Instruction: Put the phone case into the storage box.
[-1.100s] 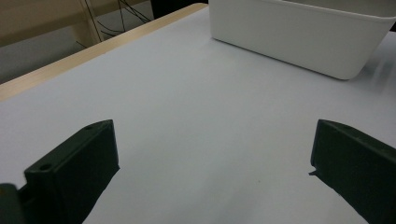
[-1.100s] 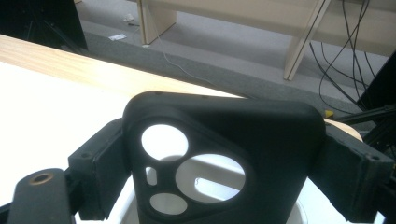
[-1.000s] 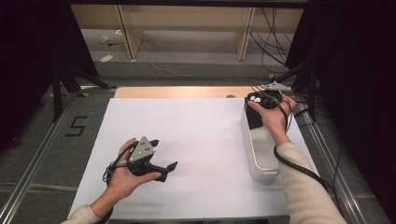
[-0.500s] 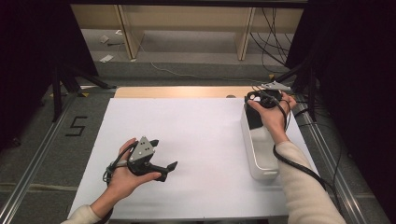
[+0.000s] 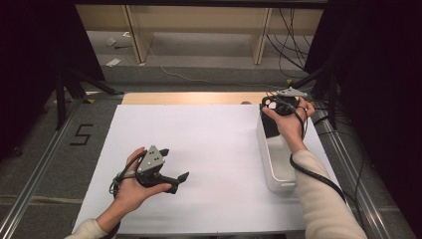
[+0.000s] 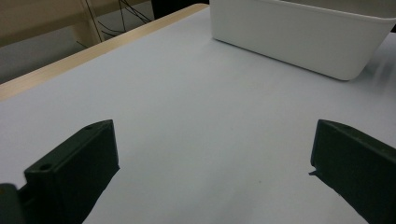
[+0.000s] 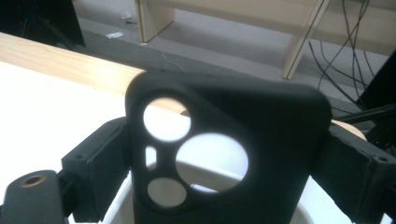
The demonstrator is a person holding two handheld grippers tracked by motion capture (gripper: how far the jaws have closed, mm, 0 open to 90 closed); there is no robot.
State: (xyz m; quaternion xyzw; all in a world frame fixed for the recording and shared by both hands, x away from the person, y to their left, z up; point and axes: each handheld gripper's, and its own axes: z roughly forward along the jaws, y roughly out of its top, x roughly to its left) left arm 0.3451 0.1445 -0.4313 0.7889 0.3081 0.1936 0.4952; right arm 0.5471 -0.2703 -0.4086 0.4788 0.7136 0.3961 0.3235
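Observation:
A black phone case [image 7: 280, 163] with round camera cut-outs stands upright between the jaws of my right gripper [image 7: 226, 163], and both pads touch its sides. Those jaws have just been opening slightly, with the case still between them. From above, my right gripper [image 5: 278, 105] holds the phone case [image 5: 269, 124] over the far end of a long white bin [image 5: 278, 167], the case's lower part inside it. My left gripper [image 5: 175, 165] rests low over the white table sheet [image 5: 199, 134] at the near left. In its own view the left gripper [image 6: 210, 168] is open with nothing between the jaws.
The white bin [image 6: 299, 37] lies along the table's right side. A strip of bare wooden table edge [image 5: 189, 97] runs along the far side. Beyond it are wooden shelf legs [image 5: 134, 35] and loose cables [image 5: 288, 30] on the floor. Metal rails [image 5: 30, 189] flank the table.

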